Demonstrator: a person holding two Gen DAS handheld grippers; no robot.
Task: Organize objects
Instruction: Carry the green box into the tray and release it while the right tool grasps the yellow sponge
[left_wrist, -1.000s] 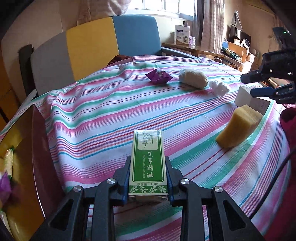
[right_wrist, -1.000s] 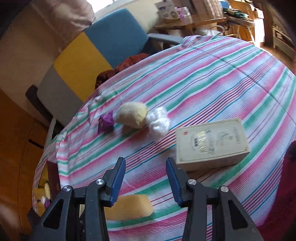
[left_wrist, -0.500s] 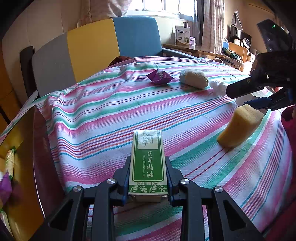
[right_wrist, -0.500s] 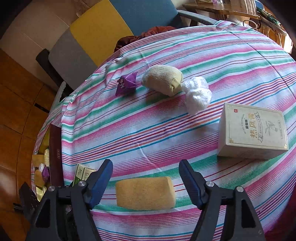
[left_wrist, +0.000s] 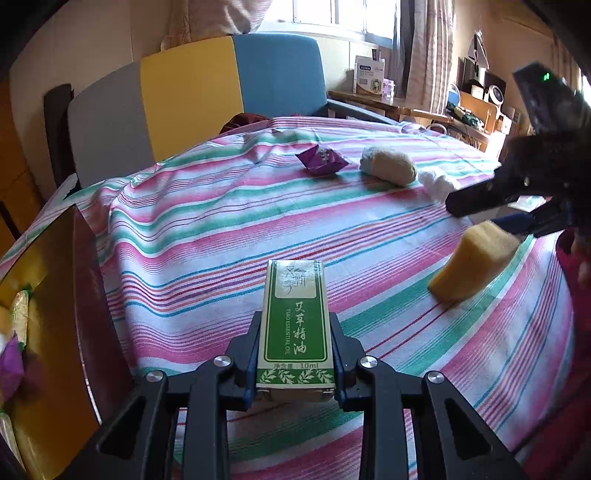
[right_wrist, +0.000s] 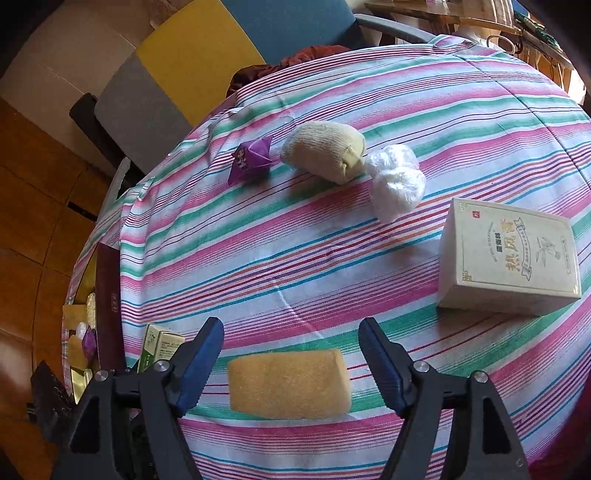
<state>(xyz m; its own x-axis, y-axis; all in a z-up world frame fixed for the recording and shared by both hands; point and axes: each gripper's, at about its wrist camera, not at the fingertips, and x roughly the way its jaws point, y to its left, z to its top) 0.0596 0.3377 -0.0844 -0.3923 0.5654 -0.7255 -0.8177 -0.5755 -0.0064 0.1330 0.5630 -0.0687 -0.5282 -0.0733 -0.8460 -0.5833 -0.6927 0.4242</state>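
Sponge (right_wrist: 289, 384), yellow and blocky, lies on the striped tablecloth (right_wrist: 295, 258) between the two blue pads of the right gripper (right_wrist: 290, 360). That gripper is spread wide, and its pads stand a little apart from both ends of the sponge, not touching it. In the left wrist view the same sponge (left_wrist: 472, 267) sits off to the right, with the dark right gripper (left_wrist: 487, 210) just above its far end.

Left of the sponge, the left gripper (left_wrist: 295, 354) squeezes a small green box (left_wrist: 295, 325) between its pads. The box lies flat and points away across the cloth. From the right wrist view only a corner of this green box (right_wrist: 159, 345) peeks out behind the left finger.

Right of the sponge and a bit farther back rests a cream box (right_wrist: 509, 258) with gold writing on its lid. Farther away from the sponge, three small things sit in a row: a purple folded wrapper (right_wrist: 251, 158), a rolled beige sock (right_wrist: 325, 149), and a white crinkly bundle (right_wrist: 395, 181). The sock touches the white bundle.

Far left of the sponge, at the table's edge, is a dark red box (left_wrist: 92, 314) with a gold inside, holding some small wrapped things. Behind the table stands a chair (left_wrist: 207, 92) with grey, yellow and blue panels.
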